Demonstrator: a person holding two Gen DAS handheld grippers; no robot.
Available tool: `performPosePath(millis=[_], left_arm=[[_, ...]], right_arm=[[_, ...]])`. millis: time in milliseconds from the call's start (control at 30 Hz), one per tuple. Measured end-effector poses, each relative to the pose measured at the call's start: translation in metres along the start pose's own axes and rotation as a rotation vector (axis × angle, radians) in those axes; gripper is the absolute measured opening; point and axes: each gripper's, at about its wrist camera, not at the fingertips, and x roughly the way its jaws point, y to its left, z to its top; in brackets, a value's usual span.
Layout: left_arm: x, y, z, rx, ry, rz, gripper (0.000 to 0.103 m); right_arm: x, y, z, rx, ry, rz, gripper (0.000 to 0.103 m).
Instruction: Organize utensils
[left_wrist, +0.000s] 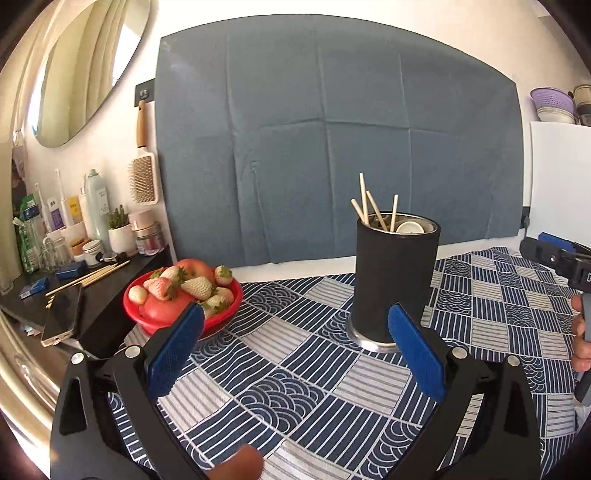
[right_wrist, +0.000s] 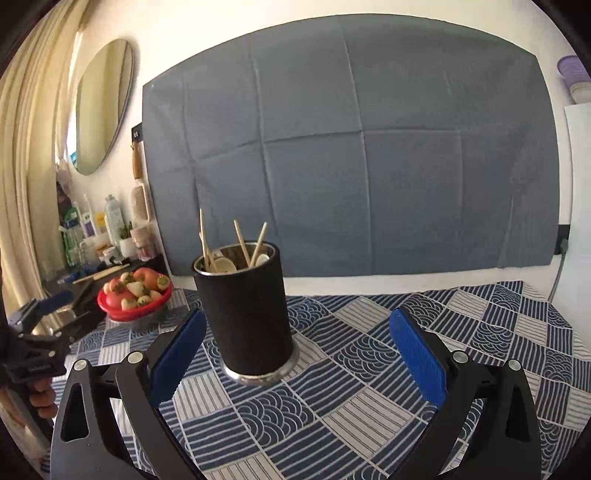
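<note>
Both left tongs (left_wrist: 295, 314) and right tongs (right_wrist: 297, 319) spread, empty, near black holder (right_wrist: 246, 306); chopsticks (right_wrist: 242, 242) standing inside, apparently already sorted.

Bright, even daylight from left; sharp, strong fisheye edge curvature.

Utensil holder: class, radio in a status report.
Left gripper and right gripper open, empty. Utensil holder upright, chopsticks inside. Fruit bowl beside it, not blocking.
</note>
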Motion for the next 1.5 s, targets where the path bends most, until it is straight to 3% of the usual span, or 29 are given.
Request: performPosePath(millis=[267, 433, 800, 900, 1167, 1500], left_arm=[[-0.023, 0.014, -0.020, -0.092, 0.063, 0.043, 0.097], [-0.029, 0.011, -0.036, -0.091, 0.099, 0.003, 0.097], [-0.027, 0.004, -0.066, -0.051, 0.101, 0.054, 0.098], [-0.027, 0.008, -0.068, -0.079, 0.116, 0.035, 0.097], [-0.036, 0.001, -0.067, -0.044, 0.068, 0.030, 0.097], [-0.033, 0.004, -0.068, -0.063, 0.090, 0.004, 0.097]], right_arm=[[-0.024, 0.002, -0.036, 0.010, 0.065, -0.040, 0.095], [-0.024, 0.003, -0.053, 0.038, 0.122, 0.013, 0.095], [-0.021, 0.014, -0.085, -0.011, 0.132, -0.068, 0.095], [-0.023, 0.014, -0.086, 0.000, 0.131, -0.034, 0.095], [-0.025, 0.018, -0.086, -0.021, 0.124, -0.047, 0.095], [-0.026, 0.026, -0.086, -0.063, 0.112, -0.046, 0.095]])
